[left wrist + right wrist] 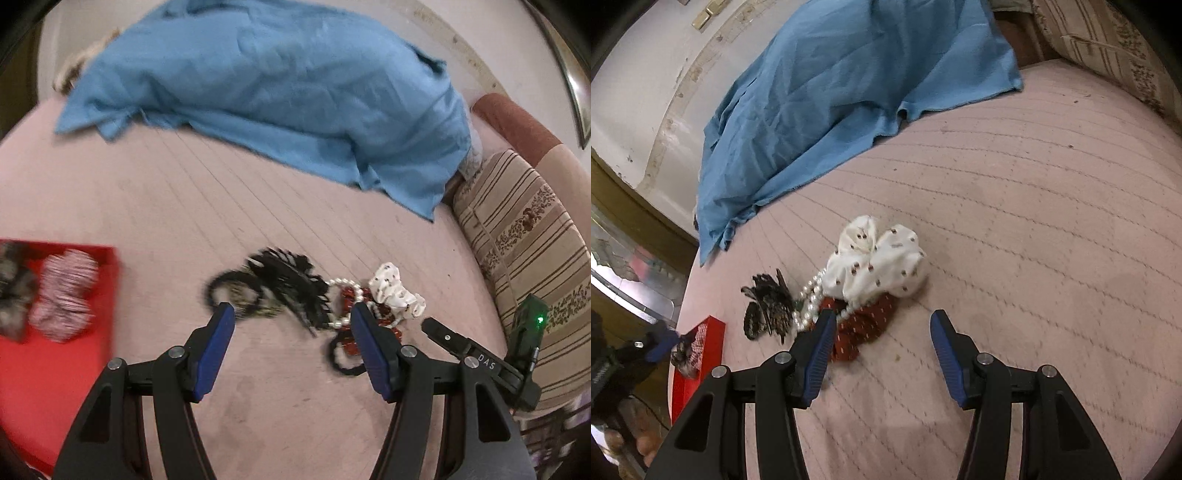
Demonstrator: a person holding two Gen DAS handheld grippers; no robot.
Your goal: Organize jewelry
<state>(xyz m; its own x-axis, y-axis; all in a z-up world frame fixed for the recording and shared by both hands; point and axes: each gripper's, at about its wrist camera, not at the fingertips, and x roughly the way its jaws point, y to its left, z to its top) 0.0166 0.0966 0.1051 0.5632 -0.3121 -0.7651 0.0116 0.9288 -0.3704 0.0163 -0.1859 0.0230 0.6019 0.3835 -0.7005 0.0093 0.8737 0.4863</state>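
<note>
L gripper sits nearest the lens, blue pads spread wide w/ nothing between them, hovering just short of the jewelry pile on the pink quilted bed. R gripper is likewise spread wide & empty; its left pad overlaps the edge of the pile in its own view, but can't tell if it touches.

Pile, near the bed's front edge: black feathery piece w/ a dark looped band beside it, pearl strand tangled w/ a red patterned scrunchie, and a white dotted scrunchie lying partly on the red one. All touching or overlapping, so no item sits clear for a clean pick.

Red box lies to the left of the pile, near but apart from it. It already holds approx. 2 items: a pink-white striped scrunchie and a grey-black fuzzy one at the far left, both blurred.

Progress est.: under halfway. Two pcs look sorted into the box; at least 4-5 remain loose on the bed. Neither gripper carries anything, so the next pick isn't started.

Blue cloth covers the far side of the bed, striped cushion at the right. Neither looks like part of the job.
</note>
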